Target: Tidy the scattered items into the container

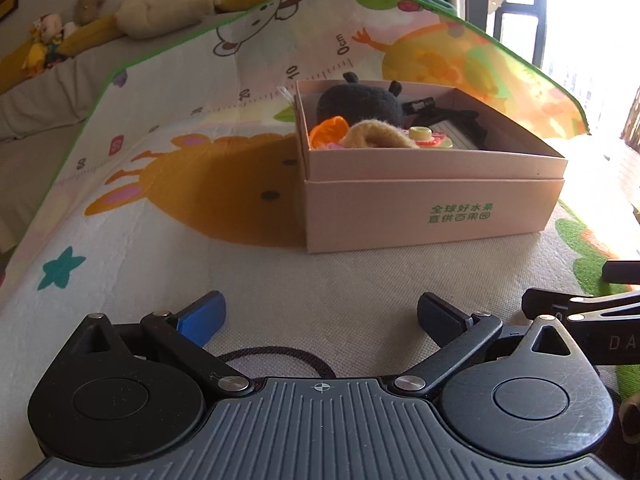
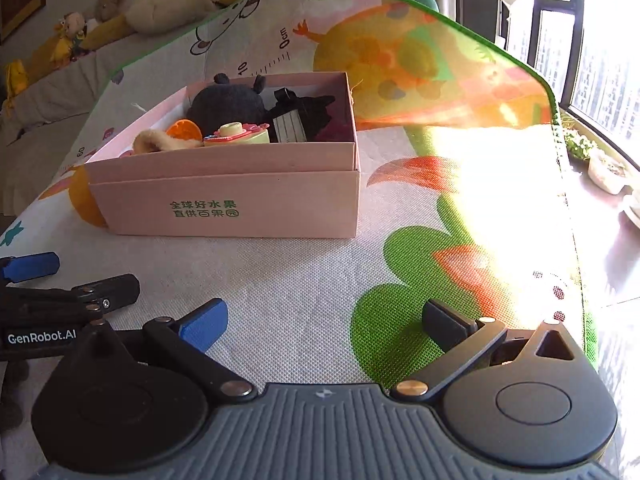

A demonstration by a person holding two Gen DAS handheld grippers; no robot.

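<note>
Above the mat's near edge, the left gripper and right gripper hang side by side, tilted downward, jaws spread wide and empty. Beyond them the pink box sits mid-mat, holding the toys.

A pale pink box carries green printed characters on its side. Inside it lie a black fuzzy toy, an orange piece, a tan plush piece and a yellow-green ring toy with pink trim. Beneath it, the mat is white with a green border, an orange rabbit, a teal star and a printed ruler scale. Each tool has one blue fingertip and one black.
</note>
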